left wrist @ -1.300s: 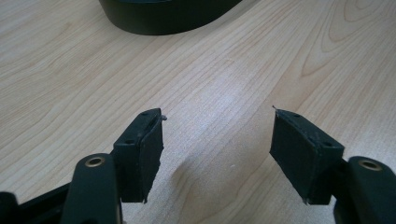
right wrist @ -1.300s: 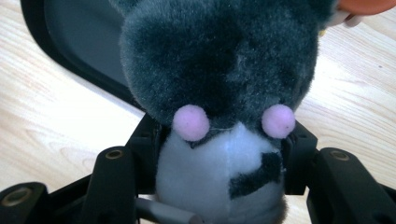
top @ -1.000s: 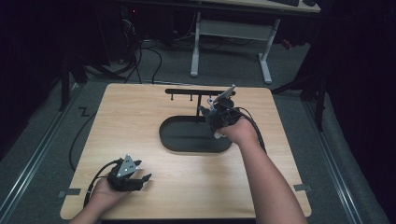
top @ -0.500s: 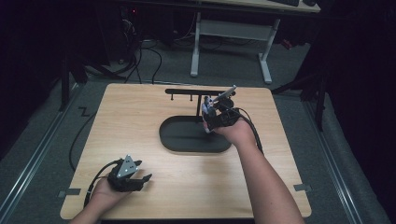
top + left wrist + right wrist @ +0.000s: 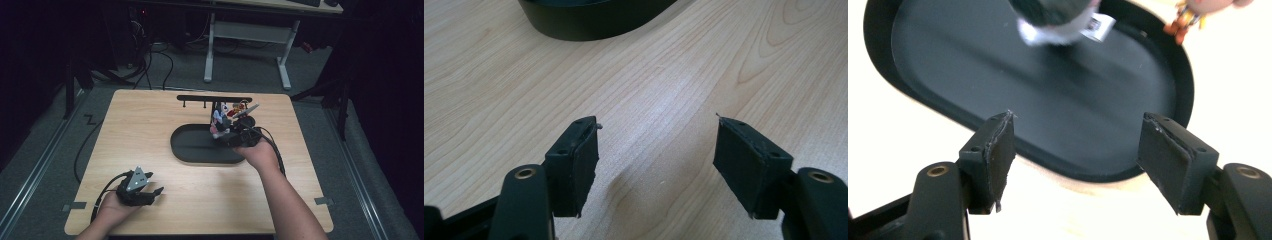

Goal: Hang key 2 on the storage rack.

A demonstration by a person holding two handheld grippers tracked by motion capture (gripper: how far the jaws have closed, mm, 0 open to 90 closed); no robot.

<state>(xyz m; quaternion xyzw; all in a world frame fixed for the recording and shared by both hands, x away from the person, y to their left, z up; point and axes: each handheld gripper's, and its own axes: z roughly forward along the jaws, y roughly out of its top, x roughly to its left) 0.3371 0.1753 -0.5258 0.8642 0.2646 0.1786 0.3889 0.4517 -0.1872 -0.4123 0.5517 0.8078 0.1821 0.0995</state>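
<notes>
A black oval tray [image 5: 192, 147] lies mid-table, with a thin black post and a hooked crossbar [image 5: 215, 98] rising behind it. Small plush toys [image 5: 218, 120] hang beside the post; in the right gripper view one grey-and-white toy with a white tag [image 5: 1058, 20] dangles over the tray [image 5: 998, 65], and an orange-legged toy [image 5: 1185, 20] shows at the upper right. My right gripper [image 5: 224, 131] [image 5: 1075, 125] stands open over the tray's near right rim, just short of the toys, holding nothing. My left gripper [image 5: 152, 192] [image 5: 656, 135] rests open on the wood at the front left.
The wooden table [image 5: 125, 130] has bare surface to the left of and in front of the tray. The tray's dark wall [image 5: 594, 20] lies ahead of the left gripper. Cables trail from both grippers. A desk frame [image 5: 247, 45] stands on the floor beyond the table.
The right hand and its gripper have drawn back a little toward the person and slightly left, away from the hanging toys. The left gripper has not moved.
</notes>
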